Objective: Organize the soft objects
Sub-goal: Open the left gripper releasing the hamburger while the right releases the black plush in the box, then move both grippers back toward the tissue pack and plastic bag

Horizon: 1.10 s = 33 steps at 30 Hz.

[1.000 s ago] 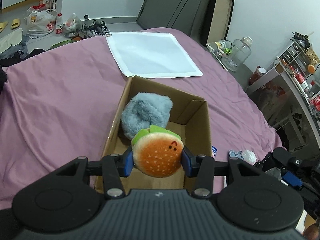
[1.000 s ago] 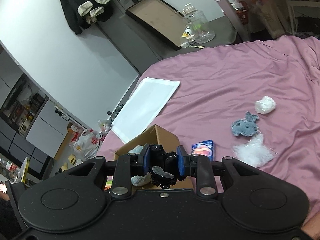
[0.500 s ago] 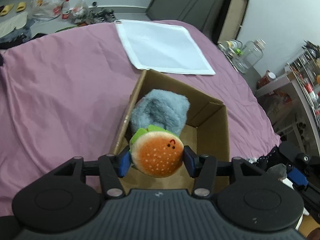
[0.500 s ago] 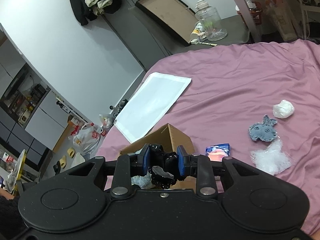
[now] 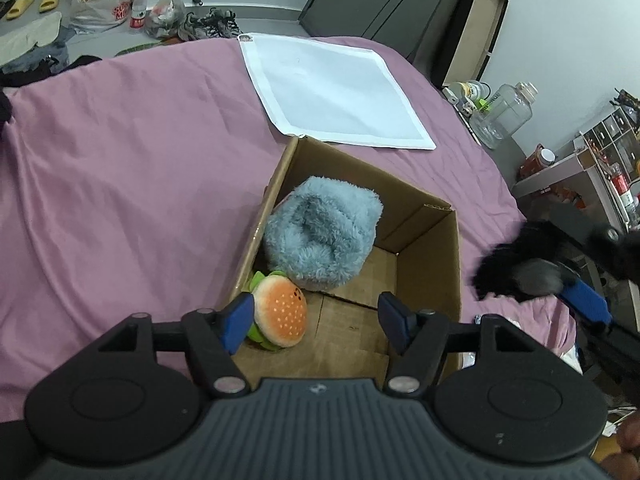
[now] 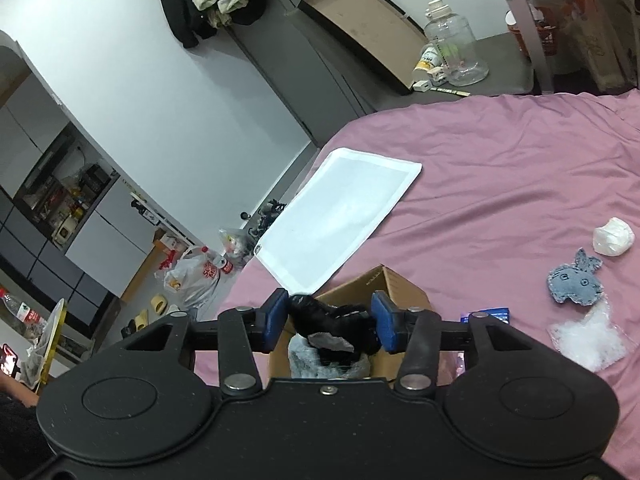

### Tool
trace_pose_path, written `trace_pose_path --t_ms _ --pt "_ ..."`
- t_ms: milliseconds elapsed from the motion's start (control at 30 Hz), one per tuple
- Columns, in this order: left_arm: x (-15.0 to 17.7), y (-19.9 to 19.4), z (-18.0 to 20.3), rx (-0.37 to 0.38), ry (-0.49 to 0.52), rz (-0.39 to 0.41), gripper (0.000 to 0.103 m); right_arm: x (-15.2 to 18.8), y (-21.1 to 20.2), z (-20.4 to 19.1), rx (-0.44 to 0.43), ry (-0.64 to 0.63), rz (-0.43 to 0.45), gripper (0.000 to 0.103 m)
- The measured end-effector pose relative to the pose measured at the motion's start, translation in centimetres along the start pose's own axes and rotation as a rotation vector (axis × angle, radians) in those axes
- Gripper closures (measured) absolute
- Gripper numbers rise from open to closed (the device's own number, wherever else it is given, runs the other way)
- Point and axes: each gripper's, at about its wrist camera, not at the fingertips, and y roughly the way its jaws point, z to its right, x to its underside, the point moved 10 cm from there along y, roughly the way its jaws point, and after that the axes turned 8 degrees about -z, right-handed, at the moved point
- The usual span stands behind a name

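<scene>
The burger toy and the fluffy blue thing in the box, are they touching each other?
Touching. In the left wrist view the burger toy sits in the cardboard box with its top pressed against the lower edge of the fluffy blue plush; no gap shows.

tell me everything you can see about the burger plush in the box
The burger plush is a small round soft toy with a fuzzy orange bun dotted with pale seeds, a tiny dark face and a green lettuce frill. It lies on its side in the cardboard box's near left corner, against the fluffy blue plush, free of the open left tongs.

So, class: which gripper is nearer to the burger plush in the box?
Left. The left gripper hangs open just above the burger plush; the right gripper, holding a black furry toy, is over the box's far side.
</scene>
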Motion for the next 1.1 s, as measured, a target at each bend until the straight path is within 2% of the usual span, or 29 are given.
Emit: trace_pose_path --t_ms 33,100,267,467,567,633,767,933,1100 --pt "0.1 -0.2 0.1 0.000 0.005 0.000 0.035 0.0 0.0 0.0 -0.008 0.004 -0.005 0.051" --pt "0.1 -0.6 0.4 0.018 0.007 0.002 0.024 0.1 -0.4 0.2 -0.007 0.012 -0.002 0.044" --pt "0.1 -1.5 0.9 -0.021 0.036 0.030 0.020 0.2 -1.6 1.5 0.001 0.032 0.002 0.041" --pt "0.9 -2.1 2.7 -0.001 0.073 0.033 0.019 0.4 -3.6 3.8 0.032 0.050 0.022 0.034" --pt "1.5 -2.5 3.9 -0.010 0.106 0.042 0.019 0.4 -4.5 4.7 0.054 0.042 0.035 0.027" --pt "1.8 -2.7 4.6 -0.027 0.129 0.050 0.019 0.3 -5.4 5.4 0.064 0.040 0.049 0.017" --pt "2.6 -2.9 5.9 -0.030 0.161 0.047 0.019 0.2 -6.7 6.6 0.068 0.033 0.055 0.015" --pt "3.2 -3.3 7.9 -0.080 0.240 0.079 0.019 0.2 -7.7 8.2 0.085 0.017 0.045 0.007" --pt "4.2 -3.2 9.7 -0.093 0.257 0.078 0.019 -0.2 -8.5 9.8 0.090 -0.004 0.035 0.006"
